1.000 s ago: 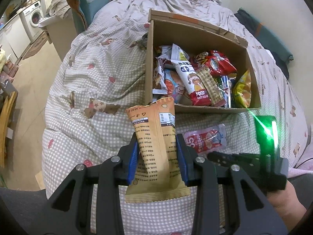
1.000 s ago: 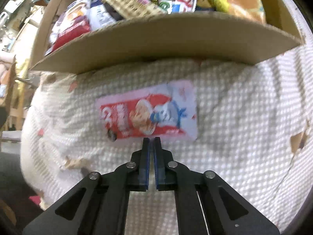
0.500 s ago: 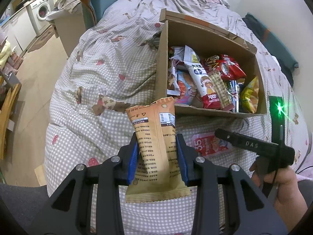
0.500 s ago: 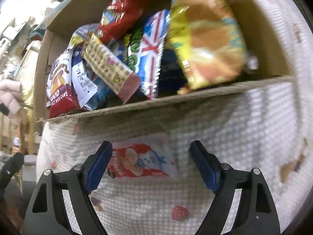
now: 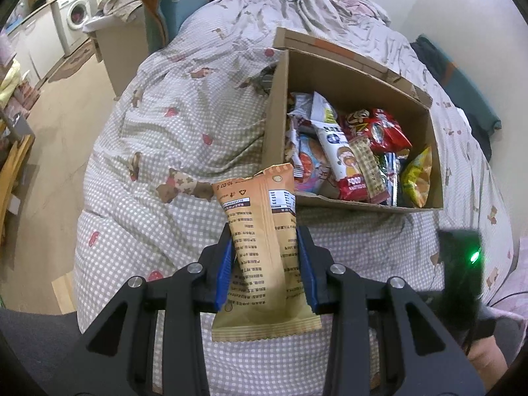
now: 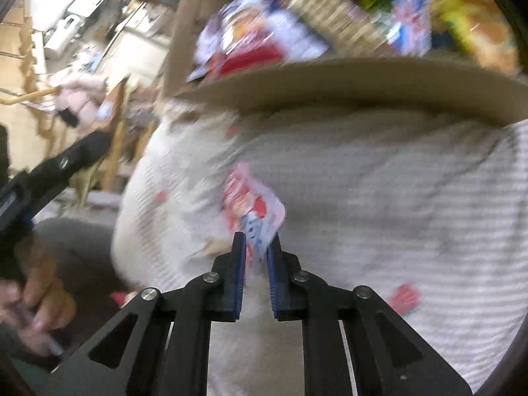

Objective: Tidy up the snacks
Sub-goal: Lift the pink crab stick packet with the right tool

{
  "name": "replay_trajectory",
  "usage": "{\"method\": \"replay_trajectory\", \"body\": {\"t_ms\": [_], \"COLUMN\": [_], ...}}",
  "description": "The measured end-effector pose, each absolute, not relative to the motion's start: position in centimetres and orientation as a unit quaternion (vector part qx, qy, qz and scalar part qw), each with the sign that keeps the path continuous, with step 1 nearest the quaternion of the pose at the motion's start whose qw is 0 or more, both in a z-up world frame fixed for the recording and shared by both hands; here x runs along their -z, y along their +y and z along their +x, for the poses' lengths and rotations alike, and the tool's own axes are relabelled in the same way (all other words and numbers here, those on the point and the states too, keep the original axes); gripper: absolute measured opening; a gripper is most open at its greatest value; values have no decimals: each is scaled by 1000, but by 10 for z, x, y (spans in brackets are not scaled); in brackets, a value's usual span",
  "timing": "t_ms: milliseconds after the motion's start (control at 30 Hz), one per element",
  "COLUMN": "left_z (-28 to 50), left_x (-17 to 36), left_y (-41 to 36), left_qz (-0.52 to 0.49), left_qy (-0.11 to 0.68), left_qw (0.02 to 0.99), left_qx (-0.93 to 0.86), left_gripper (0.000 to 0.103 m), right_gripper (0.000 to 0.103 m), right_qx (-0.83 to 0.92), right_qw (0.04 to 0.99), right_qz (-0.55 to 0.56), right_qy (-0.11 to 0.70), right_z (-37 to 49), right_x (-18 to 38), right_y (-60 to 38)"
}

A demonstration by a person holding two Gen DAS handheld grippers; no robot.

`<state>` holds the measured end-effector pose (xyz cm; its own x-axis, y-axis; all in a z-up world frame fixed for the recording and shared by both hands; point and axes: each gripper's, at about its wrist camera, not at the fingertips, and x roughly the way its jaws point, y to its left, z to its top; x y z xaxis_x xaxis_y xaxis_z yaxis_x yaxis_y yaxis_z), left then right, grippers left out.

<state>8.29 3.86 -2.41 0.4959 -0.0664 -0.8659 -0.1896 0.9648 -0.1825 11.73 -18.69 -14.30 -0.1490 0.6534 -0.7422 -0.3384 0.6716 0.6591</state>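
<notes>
My left gripper (image 5: pixel 264 247) is shut on a tan snack bag (image 5: pixel 264 241) and holds it upright above the checked bedspread, short of the cardboard box (image 5: pixel 280 125). The box holds several snack packets (image 5: pixel 349 151). In the blurred right wrist view, my right gripper (image 6: pixel 256 242) is shut on a red and white snack packet (image 6: pixel 252 204), which sticks up from the jaws over the bedspread in front of the box (image 6: pixel 330 85). The right gripper's body with a green light (image 5: pixel 462 264) shows at the right of the left wrist view.
The checked bedspread (image 5: pixel 165 132) covers the bed. A teal chair (image 5: pixel 175 16) and a washing machine (image 5: pixel 77 16) stand beyond the bed's far left. The floor (image 5: pixel 49 125) lies to the left. A white wall (image 5: pixel 478 33) is at the right.
My right gripper opened over the red and white packet on the bedspread, then shut on it and lifted it. The left gripper kept holding the tan bag, drifting slightly.
</notes>
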Motion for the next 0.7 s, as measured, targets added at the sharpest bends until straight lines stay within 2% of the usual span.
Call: {"method": "replay_trajectory", "body": {"t_ms": [133,200,267,300,333,467,700], "left_z": [82,81,81,82,82,82,82], "left_x": [25,26,28,27,27,26,32], "left_y": [47,49,48,46,45,44,58], "left_qz": [-133,-137,-139,-136,-131,-121,-121], "left_qy": [502,504,506,505,504,499,499], "left_qw": [853,851,850,851,852,857,854], "left_qx": [-48,-50,-49,-49,-49,-54,-87], "left_gripper": [32,32,32,32,32,32,32], "right_gripper": [18,18,36,66,85,86,88], "right_qx": [-347,-329,-307,-297,-295,-307,-354], "right_qw": [624,646,680,698,711,740,679], "right_qz": [22,-7,-52,-75,-89,-173,-260], "right_qy": [700,689,664,647,632,573,588], "right_z": [104,105,104,103,103,99,101], "right_x": [172,167,152,145,140,125,175], "right_y": [-148,-149,-150,-148,-144,-112,-47]}}
